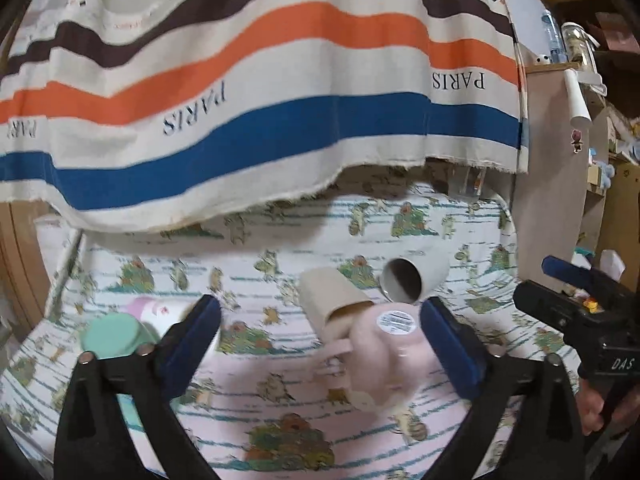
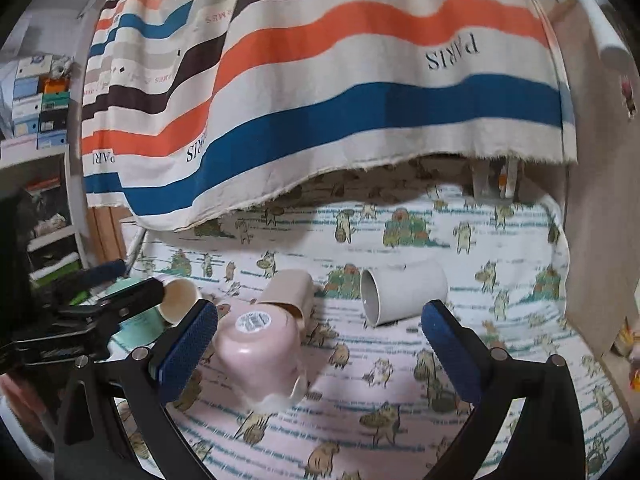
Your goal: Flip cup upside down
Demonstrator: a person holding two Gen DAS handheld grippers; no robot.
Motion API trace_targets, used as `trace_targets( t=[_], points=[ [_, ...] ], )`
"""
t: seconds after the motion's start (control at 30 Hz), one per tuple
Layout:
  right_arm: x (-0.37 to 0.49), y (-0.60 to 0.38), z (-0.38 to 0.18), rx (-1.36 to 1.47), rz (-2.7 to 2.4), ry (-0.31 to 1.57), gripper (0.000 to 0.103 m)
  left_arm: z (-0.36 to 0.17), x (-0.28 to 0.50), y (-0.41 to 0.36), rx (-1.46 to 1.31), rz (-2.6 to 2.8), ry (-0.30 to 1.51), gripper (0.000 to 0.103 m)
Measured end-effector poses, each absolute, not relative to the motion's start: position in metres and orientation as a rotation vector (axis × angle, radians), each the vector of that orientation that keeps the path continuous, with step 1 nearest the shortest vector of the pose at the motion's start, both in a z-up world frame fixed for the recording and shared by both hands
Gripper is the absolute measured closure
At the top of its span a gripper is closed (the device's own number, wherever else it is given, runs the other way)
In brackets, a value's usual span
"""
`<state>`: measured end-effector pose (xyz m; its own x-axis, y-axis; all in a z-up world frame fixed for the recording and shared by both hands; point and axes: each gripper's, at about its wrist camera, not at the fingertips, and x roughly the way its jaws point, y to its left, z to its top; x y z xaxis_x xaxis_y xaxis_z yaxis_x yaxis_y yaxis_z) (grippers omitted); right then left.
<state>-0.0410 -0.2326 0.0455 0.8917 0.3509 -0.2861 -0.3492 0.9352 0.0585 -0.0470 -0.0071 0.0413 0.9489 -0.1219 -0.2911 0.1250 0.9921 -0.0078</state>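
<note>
I am holding my left gripper over the table with its blue-padded jaws spread wide and gripping nothing. Going from the left in its view, a mint-green cup is lying just beside the left pad, with a white cup with a pink print touching it behind. In the middle, a beige cup is lying on its side, its mouth toward me. The pink cup is sitting bottom up, its barcode sticker on top and its handle pointing left; it is touching the beige cup's rim and lying between my pads, nearer the right one, though I cannot tell whether that pad is touching it. Behind it, a grey mug is lying on its side with its dark mouth turned left. All of this is resting on a cartoon-animal tablecloth, under a hanging striped fabric printed with PARIS.

I am holding my right gripper wide apart as well, empty. In its view the pink cup is standing upside down just beside the left pad.
</note>
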Motion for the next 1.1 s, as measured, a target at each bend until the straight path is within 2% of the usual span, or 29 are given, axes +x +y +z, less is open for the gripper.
trace_targets(
  t=[0.53, 0.7, 1.1],
  points=[
    [-0.030, -0.213, 0.013, 0.001, 0.343, 0.249, 0.000, 0.005, -0.048, 0.015, 0.004, -0.118, 0.256, 0.000],
    [-0.022, -0.213, 0.008, -0.006, 0.322, 0.300, 0.000, 0.002, -0.039, 0.012, 0.012, -0.110, 0.311, 0.001],
    [-0.024, -0.206, 0.007, -0.057, 0.280, 0.297, 0.000, 0.002, -0.042, 0.015, -0.001, -0.084, 0.297, 0.001]
  ],
)
